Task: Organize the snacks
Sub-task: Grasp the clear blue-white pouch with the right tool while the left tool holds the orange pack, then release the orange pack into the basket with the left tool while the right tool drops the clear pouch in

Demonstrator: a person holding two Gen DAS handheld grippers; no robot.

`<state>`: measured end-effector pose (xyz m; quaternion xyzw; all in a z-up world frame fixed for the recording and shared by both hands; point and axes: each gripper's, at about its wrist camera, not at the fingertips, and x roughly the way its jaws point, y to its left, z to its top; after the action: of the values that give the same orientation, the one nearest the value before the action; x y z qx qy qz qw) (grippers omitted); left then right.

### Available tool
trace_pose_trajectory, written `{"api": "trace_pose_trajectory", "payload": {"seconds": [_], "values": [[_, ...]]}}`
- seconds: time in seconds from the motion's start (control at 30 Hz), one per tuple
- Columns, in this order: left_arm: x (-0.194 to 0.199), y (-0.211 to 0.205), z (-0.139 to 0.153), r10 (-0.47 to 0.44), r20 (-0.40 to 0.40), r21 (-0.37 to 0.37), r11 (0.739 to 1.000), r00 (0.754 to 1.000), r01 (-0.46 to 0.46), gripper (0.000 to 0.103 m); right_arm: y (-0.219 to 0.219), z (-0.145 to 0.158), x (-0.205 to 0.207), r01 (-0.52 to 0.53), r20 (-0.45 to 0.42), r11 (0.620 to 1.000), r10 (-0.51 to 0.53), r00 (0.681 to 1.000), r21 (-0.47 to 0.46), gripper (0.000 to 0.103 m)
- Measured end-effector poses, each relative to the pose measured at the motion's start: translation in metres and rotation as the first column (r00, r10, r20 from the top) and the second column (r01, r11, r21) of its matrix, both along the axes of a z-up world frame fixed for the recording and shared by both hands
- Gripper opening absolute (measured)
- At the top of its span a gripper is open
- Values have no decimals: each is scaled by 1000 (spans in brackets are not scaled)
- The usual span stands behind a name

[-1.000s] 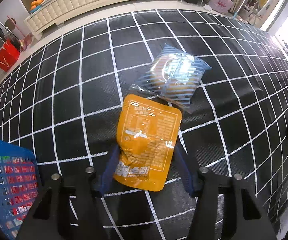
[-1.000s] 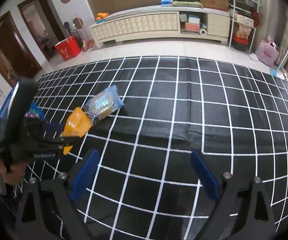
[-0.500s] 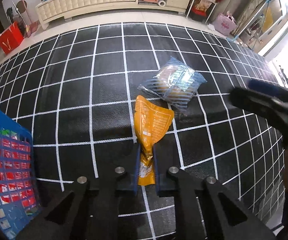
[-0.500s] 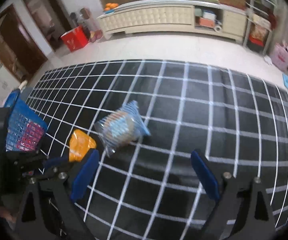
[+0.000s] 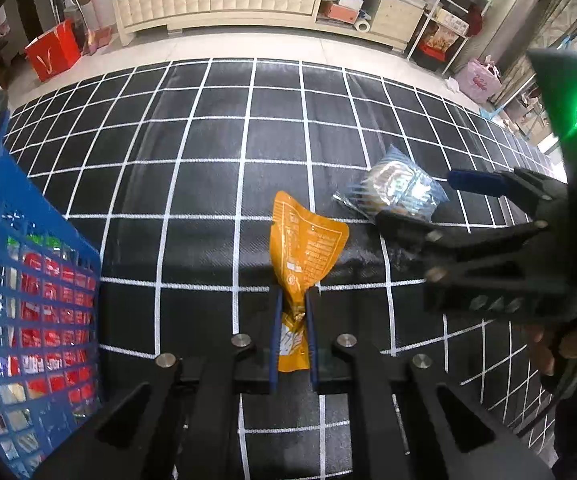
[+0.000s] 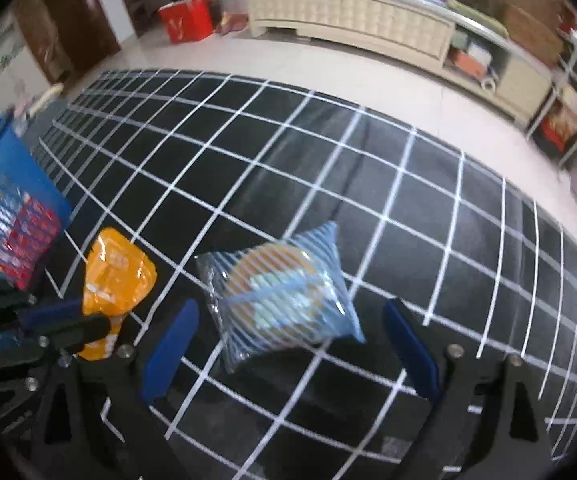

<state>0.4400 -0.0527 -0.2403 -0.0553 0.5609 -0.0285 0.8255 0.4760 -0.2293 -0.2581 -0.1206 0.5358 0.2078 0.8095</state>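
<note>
snack sorting on grid mat (image 5: 208, 184)
left gripper (image 5: 293, 320) pinches orange pouch (image 5: 308, 248) tight; right gripper (image 6: 288, 344) gapes wide around blue striped packet (image 6: 284, 292), not touching; blue basket (image 5: 28, 240) at mat's left edge.

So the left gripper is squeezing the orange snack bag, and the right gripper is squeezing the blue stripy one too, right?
Not quite. The left gripper does squeeze the orange snack bag, but the right gripper is open, its pads apart around the blue stripy bag; the right wrist view shows it.
</note>
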Motion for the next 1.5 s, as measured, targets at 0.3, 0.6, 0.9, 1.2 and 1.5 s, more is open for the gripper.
{"api": "trace_pose_trajectory", "payload": {"seconds": [0.3,0.6,0.9,1.2,1.5], "values": [[10,-8,6,-10,29,34,999,1000,9,10,6,-3,-10,-5,48,999,6,999,-35,62],[-19,-8,42,-31,65,21,999,997,29,10,-19,46,-70,98,80,995,-99,992,22,60],[-80,-8,107,-81,152,8,997,985,80,10,-23,131,-144,155,162,985,-165,973,71,60],[-134,27,168,-116,239,46,993,964,108,10,21,199,-199,133,256,985,-157,954,111,60],[-162,104,181,-71,238,110,993,969,46,10,107,201,-205,37,244,989,-72,967,146,60]]}}
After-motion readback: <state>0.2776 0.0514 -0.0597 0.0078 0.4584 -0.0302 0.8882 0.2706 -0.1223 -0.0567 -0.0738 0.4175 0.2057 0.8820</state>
